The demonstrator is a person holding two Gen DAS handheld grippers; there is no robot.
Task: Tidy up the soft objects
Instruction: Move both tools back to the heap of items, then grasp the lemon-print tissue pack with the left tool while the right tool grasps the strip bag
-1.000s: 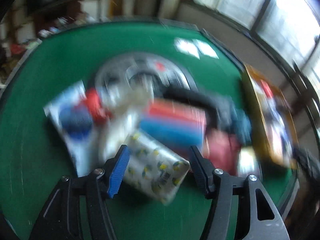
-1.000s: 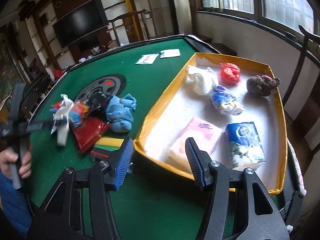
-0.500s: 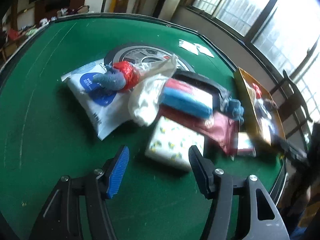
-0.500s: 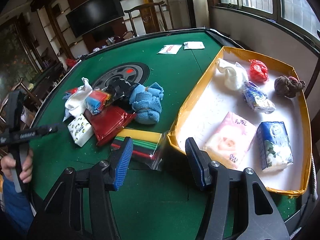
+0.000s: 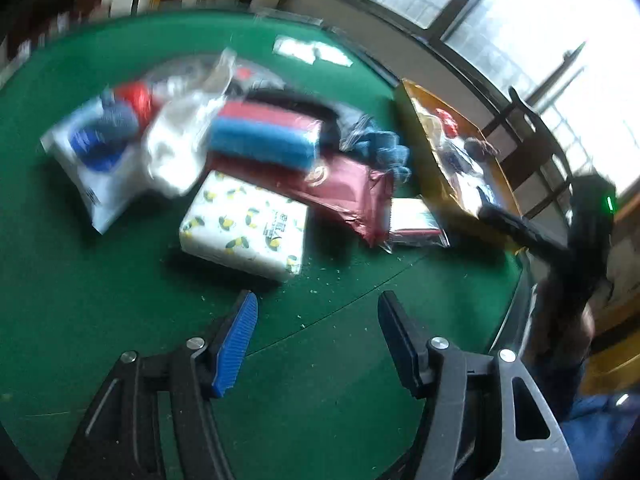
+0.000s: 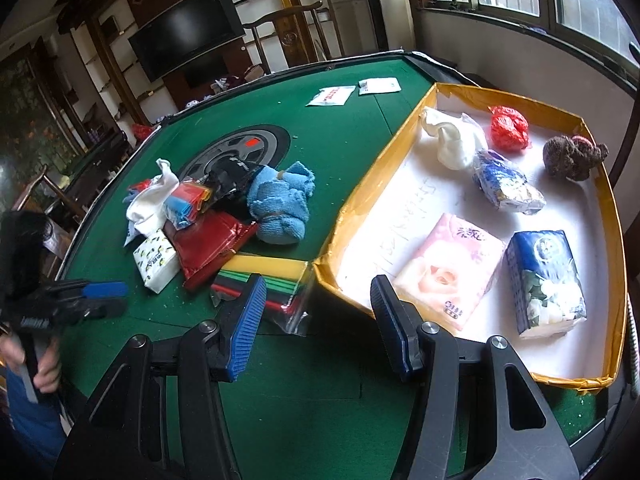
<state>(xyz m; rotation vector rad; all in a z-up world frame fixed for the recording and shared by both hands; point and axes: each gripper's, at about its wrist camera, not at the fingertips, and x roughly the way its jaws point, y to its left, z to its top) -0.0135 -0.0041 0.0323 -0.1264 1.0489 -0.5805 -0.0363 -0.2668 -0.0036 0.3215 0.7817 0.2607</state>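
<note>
Six soft packs already lie in the yellow tray (image 6: 408,132), a pile with the lemon-print tissue pack (image 5: 244,226) waits on the green bench (image 6: 352,128), and both the left hand-held gripper (image 5: 316,322) and right hand-held gripper (image 6: 318,300) hang wide and empty.

left tongs (image 5: 316,316) open, empty, near lemon-print tissue pack (image 5: 244,226).

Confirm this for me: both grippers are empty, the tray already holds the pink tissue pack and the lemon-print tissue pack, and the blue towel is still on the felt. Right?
Not quite. The lemon-print tissue pack is not in the tray; the right wrist view shows it on the green felt in the pile, beside the red pouch. The pink tissue pack is in the tray, the blue towel is on the felt, and both grippers are empty.
</note>
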